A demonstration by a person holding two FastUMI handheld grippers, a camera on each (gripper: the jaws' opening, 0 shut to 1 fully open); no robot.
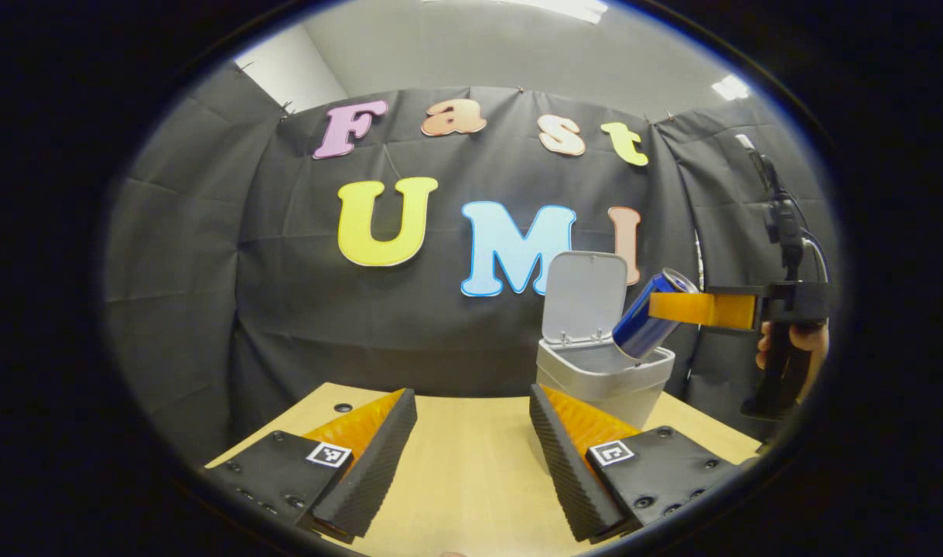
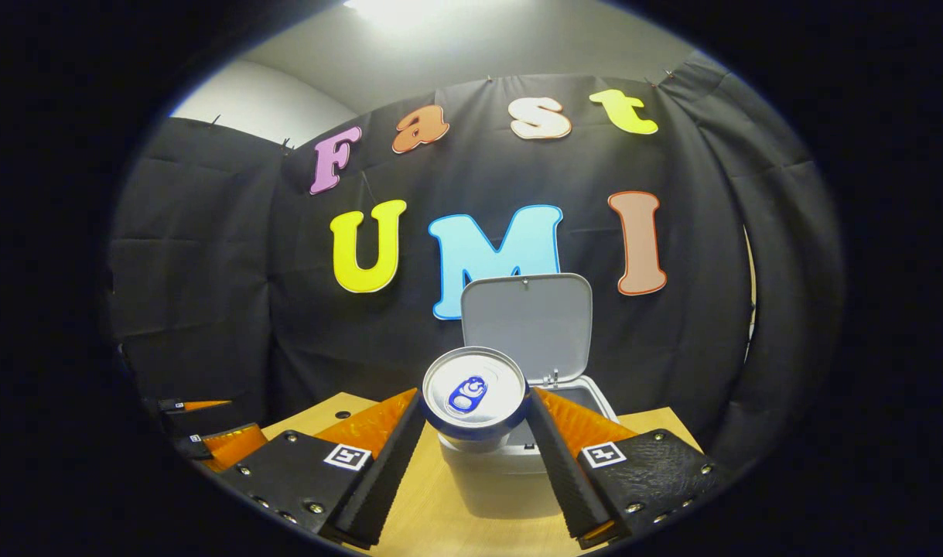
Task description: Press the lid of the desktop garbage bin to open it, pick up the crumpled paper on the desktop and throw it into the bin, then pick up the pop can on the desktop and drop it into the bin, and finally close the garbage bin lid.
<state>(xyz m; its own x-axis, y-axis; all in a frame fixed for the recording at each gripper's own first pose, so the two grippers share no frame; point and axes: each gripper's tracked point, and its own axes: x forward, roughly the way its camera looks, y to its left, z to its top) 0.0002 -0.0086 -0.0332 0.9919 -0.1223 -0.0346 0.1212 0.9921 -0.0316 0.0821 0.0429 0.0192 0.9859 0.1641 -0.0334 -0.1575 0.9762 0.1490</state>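
I see the can (image 2: 475,402) pinched in my right gripper (image 2: 475,433), one finger pressed against each side of it. It is a shiny blue can with a silver top and a blue pull tab, and in the right gripper view that top faces straight back at the camera. In the left gripper view the can (image 1: 650,316) is tilted: its long axis runs from upper right to lower left, with the top end raised toward the right gripper (image 1: 691,308) and the bottom end dipping down into the mouth of the bin (image 1: 604,379).

The bin is a small pale grey box on the wooden desk (image 1: 471,464), toward the back right. Its lid (image 1: 585,298) stands upright, swung fully open against the black cloth wall (image 1: 285,309). From my right gripper the bin (image 2: 510,456) sits directly behind and below the can, with the lid (image 2: 527,325) rising above it.

A hand (image 1: 788,348) grips the handle of the right gripper at the far right of the left gripper view.

My left gripper (image 1: 471,456) is spread wide with nothing between its fingers, low over the desk in front of the bin.
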